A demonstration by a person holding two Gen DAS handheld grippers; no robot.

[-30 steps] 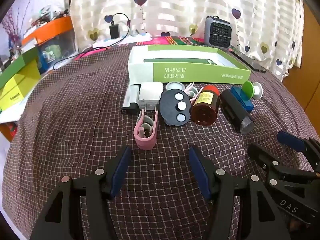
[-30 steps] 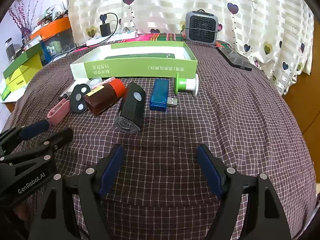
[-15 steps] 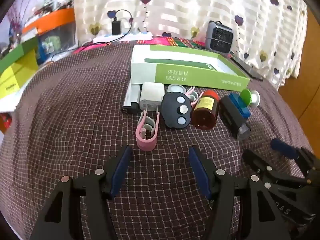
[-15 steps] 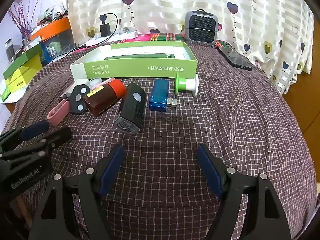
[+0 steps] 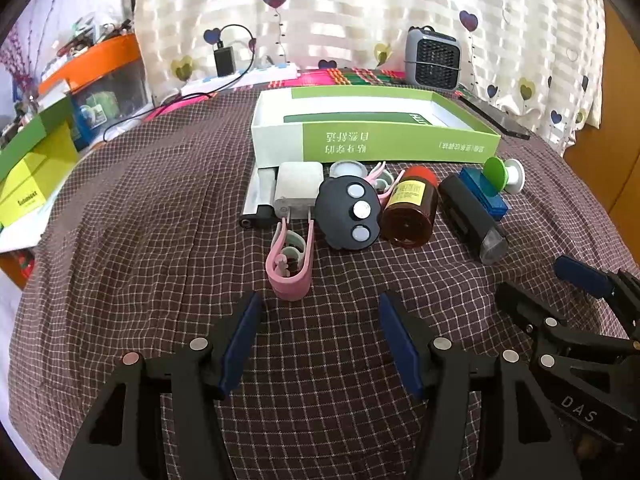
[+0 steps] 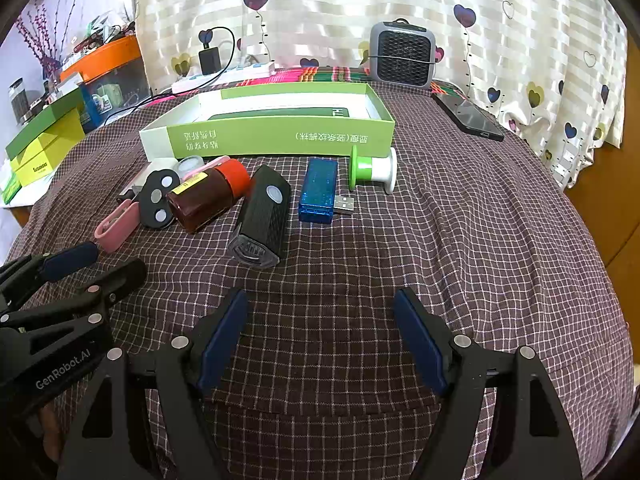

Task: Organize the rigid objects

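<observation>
A row of small objects lies in front of an open green and white box: a pink clip, a white adapter, a black disc with three buttons, a brown bottle with a red cap, a black light, a blue USB stick and a green and white spool. My left gripper is open just short of the pink clip. My right gripper is open, nothing between its fingers, short of the black light.
A checked cloth covers the table. At the back stand a grey fan heater, a phone and a power strip with a charger. Yellow and green boxes and an orange-lidded bin sit to the left.
The left gripper's view swayed slightly and came back; the objects have not moved. The right gripper holds still. Both stay open.
</observation>
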